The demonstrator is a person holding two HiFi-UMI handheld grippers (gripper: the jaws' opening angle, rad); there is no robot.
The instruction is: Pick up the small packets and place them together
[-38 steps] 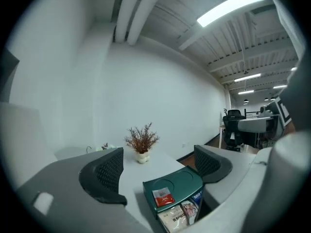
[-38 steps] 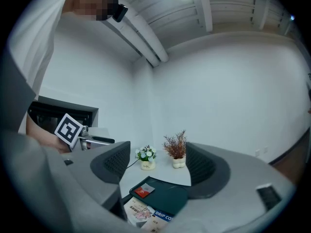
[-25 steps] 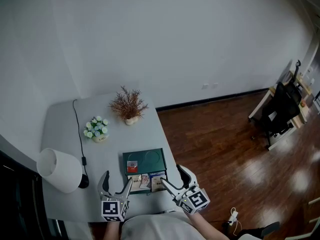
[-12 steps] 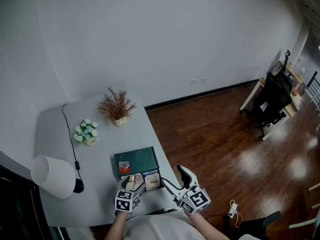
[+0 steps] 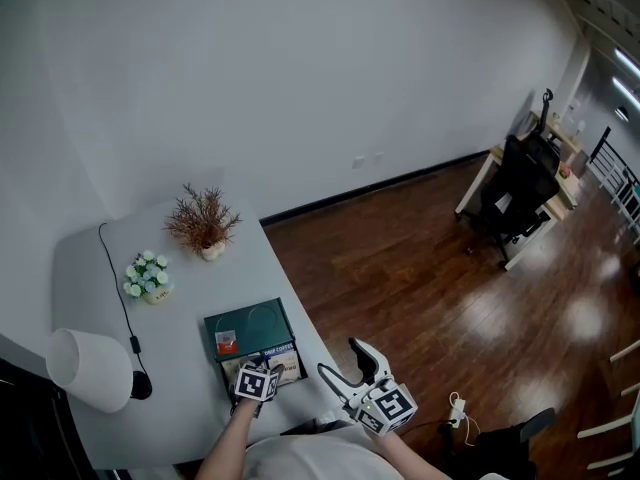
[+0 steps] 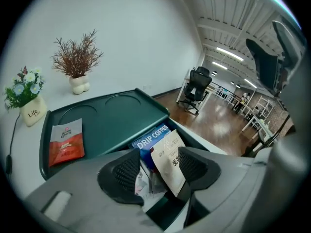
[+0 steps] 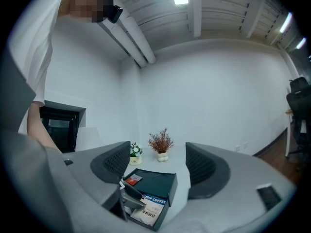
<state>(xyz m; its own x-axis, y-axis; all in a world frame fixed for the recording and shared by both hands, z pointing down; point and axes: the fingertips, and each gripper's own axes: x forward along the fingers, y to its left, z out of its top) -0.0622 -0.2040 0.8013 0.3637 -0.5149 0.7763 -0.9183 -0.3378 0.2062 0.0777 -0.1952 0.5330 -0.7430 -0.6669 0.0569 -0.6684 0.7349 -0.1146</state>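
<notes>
A dark green tray point(image 5: 256, 320) lies near the table's front edge. A red packet point(image 6: 66, 141) rests on its flat part. In its front compartment lie a blue "DRIP COFFEE" packet point(image 6: 151, 138), a cream packet point(image 6: 169, 165) and a pale one partly hidden. My left gripper point(image 6: 154, 171) reaches down into that compartment. Its jaws are closing, with the cream and pale packets between the pads and a gap still showing. My right gripper point(image 5: 340, 360) hangs open off the table's right edge with nothing in it. It faces the tray point(image 7: 158, 183).
A white lamp point(image 5: 88, 368) stands at the table's left with its black cable point(image 5: 115, 288) running back. A small flower pot point(image 5: 147, 276) and a dried plant in a vase point(image 5: 203, 223) stand behind the tray. Wooden floor and an office chair point(image 5: 515, 193) lie to the right.
My left gripper has moved forward from the table edge over the tray's front compartment, and its jaws have narrowed around the packets. The right gripper has stayed open beside the table.
</notes>
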